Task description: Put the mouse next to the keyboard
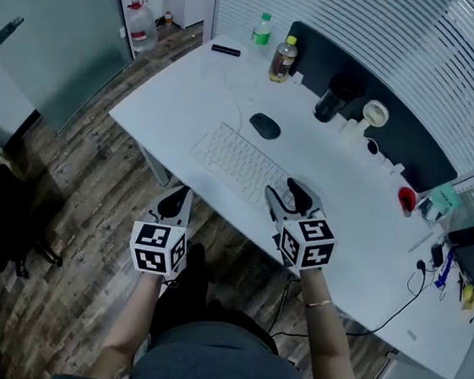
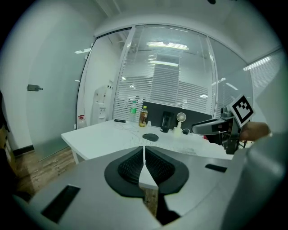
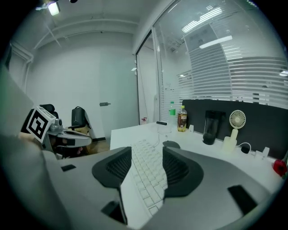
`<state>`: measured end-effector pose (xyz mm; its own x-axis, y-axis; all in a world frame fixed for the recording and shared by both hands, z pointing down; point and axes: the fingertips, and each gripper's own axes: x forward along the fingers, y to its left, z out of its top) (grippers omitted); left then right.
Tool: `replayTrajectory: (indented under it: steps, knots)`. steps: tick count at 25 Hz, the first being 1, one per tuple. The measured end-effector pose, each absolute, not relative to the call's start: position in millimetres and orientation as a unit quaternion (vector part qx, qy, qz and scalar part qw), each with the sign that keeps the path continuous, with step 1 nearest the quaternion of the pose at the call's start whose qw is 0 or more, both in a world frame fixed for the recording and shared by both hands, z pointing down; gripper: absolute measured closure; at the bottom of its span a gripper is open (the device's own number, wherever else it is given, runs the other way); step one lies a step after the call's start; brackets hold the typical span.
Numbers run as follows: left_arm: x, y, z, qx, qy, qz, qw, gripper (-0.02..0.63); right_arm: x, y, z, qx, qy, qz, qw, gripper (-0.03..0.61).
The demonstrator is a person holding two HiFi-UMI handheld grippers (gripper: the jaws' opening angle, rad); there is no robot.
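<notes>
White desk (image 1: 188,94) is standing over a wooden floor, with glass partitions and blinds running behind it. Mouse (image 1: 265,126) is lying on the desk just beyond the far long edge of the keyboard (image 1: 240,161), near it but not touching.

Left gripper (image 1: 173,203) is hovering off the near edge of the desk, over the floor. Its jaws are sitting together with nothing between them. Right gripper (image 1: 291,197) is hanging over the near right end of the keyboard. Its jaws are standing apart and gripping nothing; only the keys are showing through the gap.

Judgement: the right gripper is the better placed for the mouse. It should be going in over the keyboard without brushing the keys. The jaws should be closing across the mouse's narrow sides, low on the body, because the rounded top is likely to slip. The set-down should be level, beside the keyboard's right end.

Right end of the keyboard is hiding behind the right gripper in the head view. Whether a thin cord is running from the mouse cannot be made out. Bottles (image 1: 283,59) and small clutter along the far edge are showing too small to identify.
</notes>
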<state>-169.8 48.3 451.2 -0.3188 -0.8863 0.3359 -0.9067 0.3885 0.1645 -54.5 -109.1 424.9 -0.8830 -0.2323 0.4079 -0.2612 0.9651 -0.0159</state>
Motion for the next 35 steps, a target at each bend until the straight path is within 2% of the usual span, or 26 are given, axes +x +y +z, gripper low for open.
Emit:
replayTrajectory:
  steps: [14,35]
  knots:
    - [-269,-12,455,0.578,-0.79,0.023,0.202,0.584,-139,-185,426,0.163,-0.956,0.009,0.244,0.344]
    - [-311,-36,464,0.577,-0.789,0.025,0.209,0.584,-194,-237,465,0.125,-0.946,-0.023,0.298,0.299]
